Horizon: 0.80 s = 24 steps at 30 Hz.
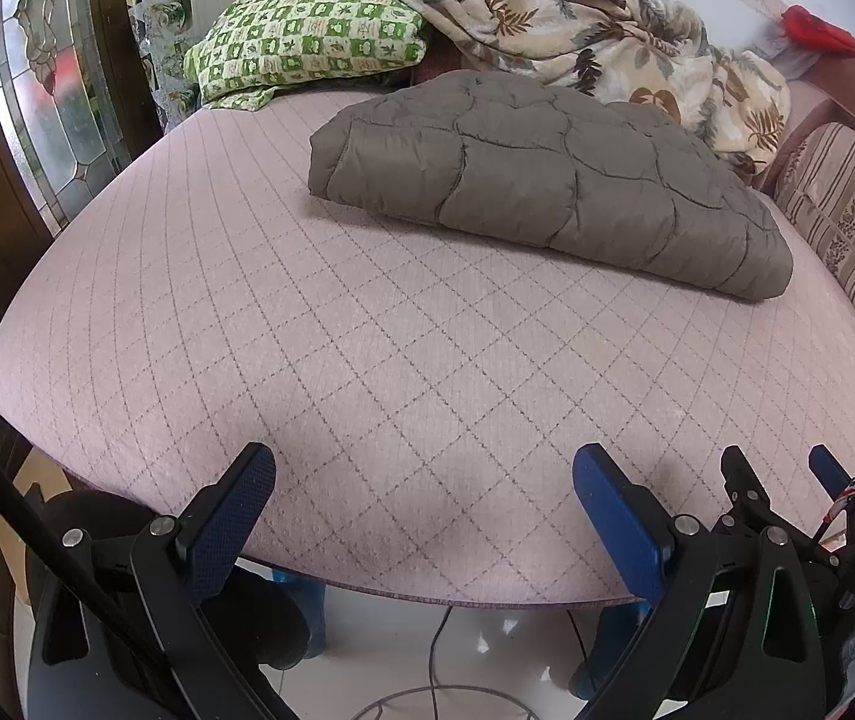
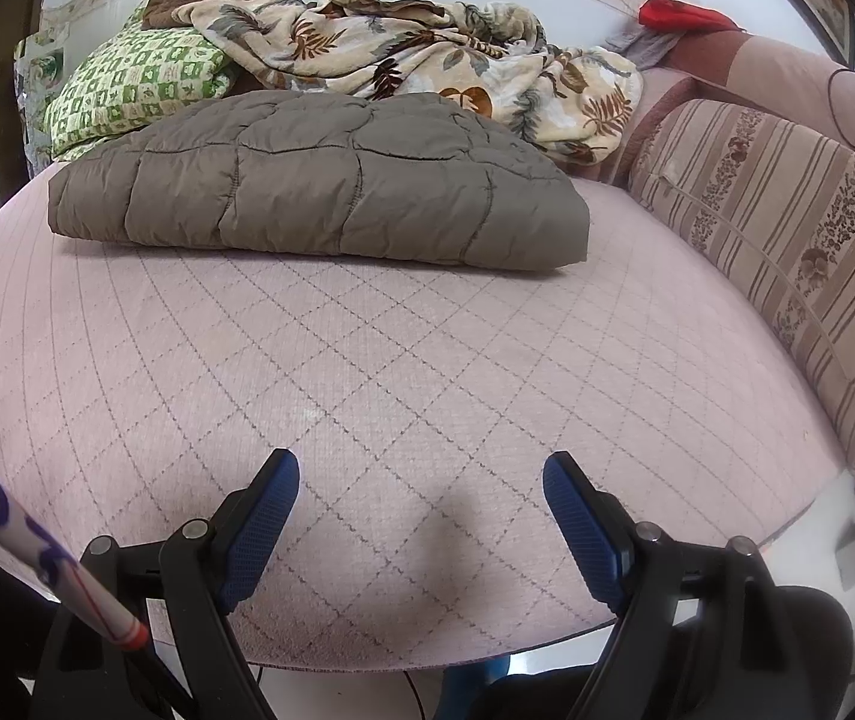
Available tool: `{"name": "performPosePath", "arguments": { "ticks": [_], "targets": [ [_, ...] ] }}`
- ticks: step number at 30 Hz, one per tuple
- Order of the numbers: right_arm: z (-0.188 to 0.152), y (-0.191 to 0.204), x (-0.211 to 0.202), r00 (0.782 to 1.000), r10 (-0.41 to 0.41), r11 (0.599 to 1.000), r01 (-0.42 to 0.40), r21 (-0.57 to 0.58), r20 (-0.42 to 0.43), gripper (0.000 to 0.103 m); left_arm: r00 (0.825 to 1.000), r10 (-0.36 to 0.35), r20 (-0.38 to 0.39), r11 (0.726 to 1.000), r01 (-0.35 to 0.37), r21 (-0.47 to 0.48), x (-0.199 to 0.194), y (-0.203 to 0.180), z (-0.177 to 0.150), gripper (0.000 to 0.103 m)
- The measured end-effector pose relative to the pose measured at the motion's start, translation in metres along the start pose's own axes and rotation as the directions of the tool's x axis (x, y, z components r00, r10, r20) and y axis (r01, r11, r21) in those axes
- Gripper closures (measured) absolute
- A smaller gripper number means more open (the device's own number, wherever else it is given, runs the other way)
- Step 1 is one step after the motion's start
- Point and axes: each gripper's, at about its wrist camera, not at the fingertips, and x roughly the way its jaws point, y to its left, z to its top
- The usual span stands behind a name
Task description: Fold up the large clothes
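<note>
A pink quilted mattress [image 1: 367, 360] with a diamond stitch pattern fills most of both wrist views, bare across its near half. At its far end lies a leaf-print blanket [image 1: 595, 30], crumpled in a heap, its left part draped over a green-and-white checked pillow [image 1: 307, 42]. Along the right side runs a striped cushion [image 2: 787, 252] with floral bands. The task's garment, a grey-brown quilted jacket [image 2: 319, 198], lies folded into a thick flat bundle on the far half of the mattress, just in front of the blanket and pillow, well apart from both grippers. A red cloth [image 2: 685, 12] sits on the far right ledge. The left gripper [image 1: 424, 462] hovers over the near mattress edge with jaws spread wide and empty; the right gripper [image 2: 421, 468] does likewise, its blue-padded fingers [image 2: 583, 522] parted and holding nothing.
</note>
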Motion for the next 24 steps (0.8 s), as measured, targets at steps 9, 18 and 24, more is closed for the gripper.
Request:
{"name": "performPosePath", "arguments": {
  "ticks": [9, 18, 24],
  "targets": [
    [-0.0003, 0.0023, -0.0033, 1.000, 0.007, 1.000, -0.007, -0.007, 0.019, 0.015, 1.000, 0.001, -0.008, 1.000, -0.001, -0.001, 0.0040, 0.0011, -0.0025, 0.004],
    [-0.0015, 0.0083, -0.0081, 0.999, 0.014, 1.000, -0.013, -0.023, 0.044, 0.015, 1.000, -0.003, -0.015, 1.000, 0.003, -0.005, 0.0062, 0.0013, -0.0044, 0.004],
    [-0.0014, 0.0101, -0.0080, 0.999, 0.014, 1.000, -0.012, -0.027, 0.046, 0.014, 1.000, -0.008, -0.017, 1.000, 0.008, -0.005, 0.0070, 0.0011, -0.0053, 0.004]
  ]
}}
